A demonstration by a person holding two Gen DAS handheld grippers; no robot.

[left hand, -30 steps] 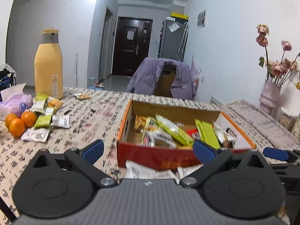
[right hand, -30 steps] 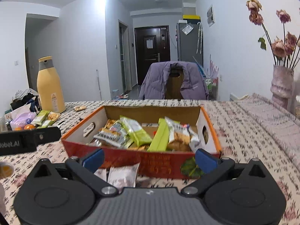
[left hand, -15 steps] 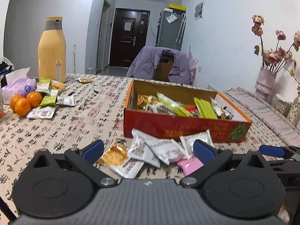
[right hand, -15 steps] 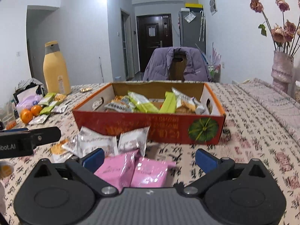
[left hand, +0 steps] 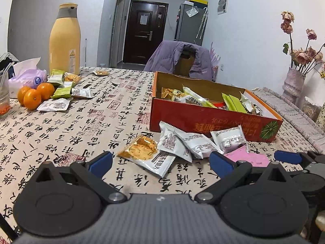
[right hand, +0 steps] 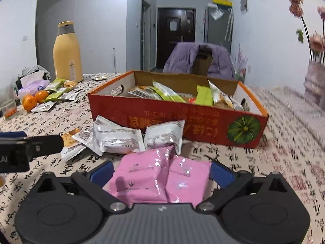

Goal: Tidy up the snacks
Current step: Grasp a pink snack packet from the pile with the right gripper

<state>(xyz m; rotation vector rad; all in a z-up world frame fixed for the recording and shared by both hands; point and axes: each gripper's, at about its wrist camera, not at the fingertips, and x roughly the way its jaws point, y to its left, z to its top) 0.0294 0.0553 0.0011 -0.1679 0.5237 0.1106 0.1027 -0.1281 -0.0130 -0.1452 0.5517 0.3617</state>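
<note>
Comparing this moment with a second ago, we see both views tipped lower: then the red box filled most of each frame, now the loose packets in front of it do. Our right tongs have come down over the two pink packets, which lie on the counter between the blue fingers. The jaws are closing from their widest, with the pink packets between them, but the pads do not yet press on the wrappers, so we count nothing as held.

Our left tongs stand wide open and empty, low over the counter, aimed at the orange cracker packet and the white packets that overlap one another just in front of the box's near wall.

For the task, we judge this the start of a pick: the box already holds green, yellow and white snacks, and this heap beside it looks like the next lot to go in. A second group of packets sits well apart at the far left, near the oranges and the tall yellow bottle, and is not yet dealt with. Since the two pink packets overlap, the right tongs may close on both at once, or one may slide out on lifting.
</note>
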